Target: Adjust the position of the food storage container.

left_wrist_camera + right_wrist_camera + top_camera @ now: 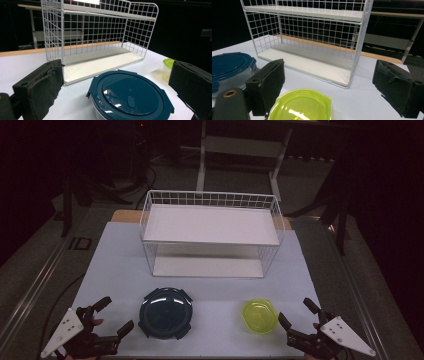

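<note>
The left gripper (114,315) sits at the near left corner of the white table (115,265), its 2 black jaws spread wide and holding nothing; in the left gripper view the jaws frame the round dark-blue lidded container (130,97) that lies just ahead of them, not yet touched. The right gripper (295,312) mirrors it at the near right corner, jaws likewise spread and empty, with the small yellow-green lidded container (260,316) just beside its inner jaw; in the right gripper view that lime lid (302,106) lies low between the jaws, though I cannot tell whether a pad grazes it. Taking the white wire rack (210,232) as the landmark, both containers stand in front of it on the open table, well apart from its lower shelf (207,266): the blue one before the rack's left half, the green one before its right half, with a clear stretch of table between the 2. The rack's 2 shelves, upper (210,223) and lower, carry nothing. My reading is that the work is stowing the 2 containers on the rack and that it stands at the very start: 0 of 2 placed, neither lifted, both lids on. What is left is everything, closing on each container, carrying it forward to the rack, and setting it on a shelf.
</note>
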`<state>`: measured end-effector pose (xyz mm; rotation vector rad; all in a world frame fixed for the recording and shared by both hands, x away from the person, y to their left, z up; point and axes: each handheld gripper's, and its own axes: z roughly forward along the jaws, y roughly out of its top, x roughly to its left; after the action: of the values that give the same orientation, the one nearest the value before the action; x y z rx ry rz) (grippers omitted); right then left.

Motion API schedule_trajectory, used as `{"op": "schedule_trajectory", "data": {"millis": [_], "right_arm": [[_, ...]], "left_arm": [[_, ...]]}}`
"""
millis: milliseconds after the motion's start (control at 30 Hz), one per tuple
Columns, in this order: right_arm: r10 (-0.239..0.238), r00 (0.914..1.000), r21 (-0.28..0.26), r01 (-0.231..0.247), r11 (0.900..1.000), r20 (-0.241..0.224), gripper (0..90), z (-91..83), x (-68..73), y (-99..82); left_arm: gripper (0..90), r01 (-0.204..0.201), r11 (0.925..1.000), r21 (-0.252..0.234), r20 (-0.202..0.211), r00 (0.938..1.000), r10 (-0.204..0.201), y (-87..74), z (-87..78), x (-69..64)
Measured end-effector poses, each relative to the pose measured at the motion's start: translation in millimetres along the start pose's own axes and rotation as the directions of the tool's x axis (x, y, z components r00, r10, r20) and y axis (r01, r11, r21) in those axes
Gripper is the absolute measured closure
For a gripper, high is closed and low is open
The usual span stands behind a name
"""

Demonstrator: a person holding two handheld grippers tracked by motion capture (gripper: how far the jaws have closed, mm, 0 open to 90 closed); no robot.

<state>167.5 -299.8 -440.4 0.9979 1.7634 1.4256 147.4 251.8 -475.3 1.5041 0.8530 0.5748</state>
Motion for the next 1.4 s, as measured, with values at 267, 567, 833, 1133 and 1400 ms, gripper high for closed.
{"op": "schedule_trajectory", "data": {"millis": [267,567,833,1133,1400], "right_arm": [[0.000,1.0000,-0.010,0.000,0.9999,0.003,10.6,-2.5,0.1,2.4],[0.002,0.9999,-0.027,-0.001,0.9996,0.011,10.5,-5.2,0.6,6.4],[0.006,1.0000,-0.027,-0.006,0.9996,-0.004,10.5,-3.9,2.5,6.3],[0.015,0.9998,-0.029,-0.016,0.9995,-0.014,10.6,-3.4,3.3,6.0],[0.026,0.9993,-0.027,-0.026,0.9993,-0.025,10.5,-3.1,3.6,5.9]], "left_arm": [[0.0,0.006,1.0000,0.004,0.001,1.0000,-0.006,7.6,-2.3,-6.1],[3.2,-0.014,0.9973,0.072,0.053,0.9985,0.010,21.8,-7.4,-2.0],[24.5,-0.051,0.9679,0.246,0.111,0.9935,0.024,19.2,-10.4,6.0],[60.9,-0.103,0.9084,0.405,0.152,0.9874,0.044,0.8,1.1,-0.5],[87.1,-0.141,0.8406,0.523,0.169,0.9838,0.060,-13.7,11.9,-1.8]]}}
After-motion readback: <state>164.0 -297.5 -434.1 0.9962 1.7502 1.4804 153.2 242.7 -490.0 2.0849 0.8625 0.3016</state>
